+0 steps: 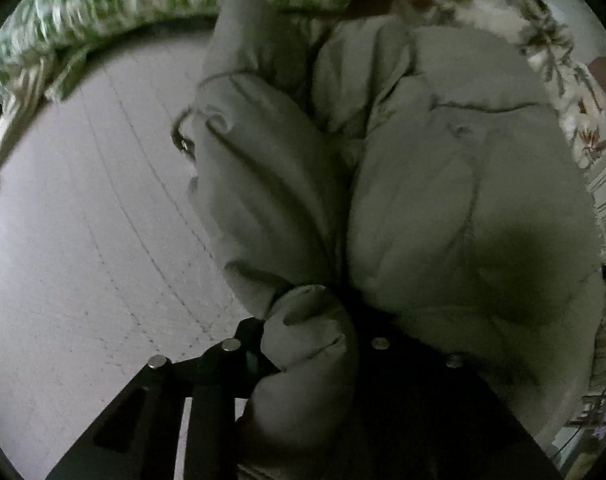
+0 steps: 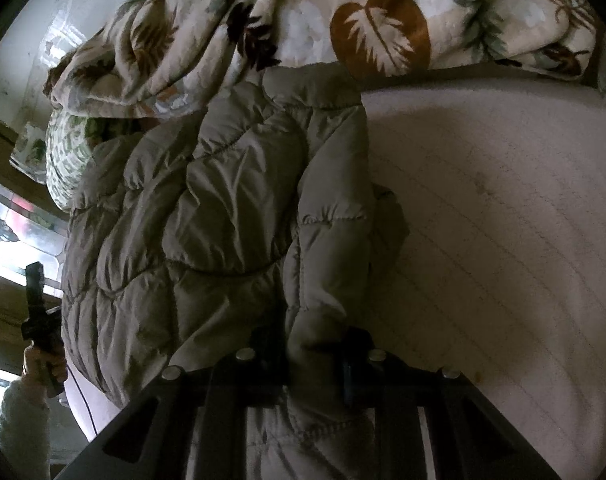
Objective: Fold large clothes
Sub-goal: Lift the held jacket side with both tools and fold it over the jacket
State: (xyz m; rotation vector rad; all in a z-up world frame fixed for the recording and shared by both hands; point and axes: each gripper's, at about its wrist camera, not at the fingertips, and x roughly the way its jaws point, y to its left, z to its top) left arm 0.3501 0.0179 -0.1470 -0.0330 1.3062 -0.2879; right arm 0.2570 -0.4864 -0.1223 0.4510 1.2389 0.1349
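Pale quilted mattress [image 2: 503,240] fills the scene. Grey-beige puffer jacket [image 2: 223,208] lies bunched on it, w/ a leaf-print blanket [image 2: 383,28] at 12 o'clock and a green-patterned pillow [image 1: 103,4] at 11 in the left view. Left gripper [image 1: 307,344] at 6 o'clock is clamped on a puffy jacket fold. Right gripper [image 2: 311,352] at 6 likewise pinches the jacket's edge.

We find no readable text, label, brand or number anywhere; both views are dim and perhaps too blurred.
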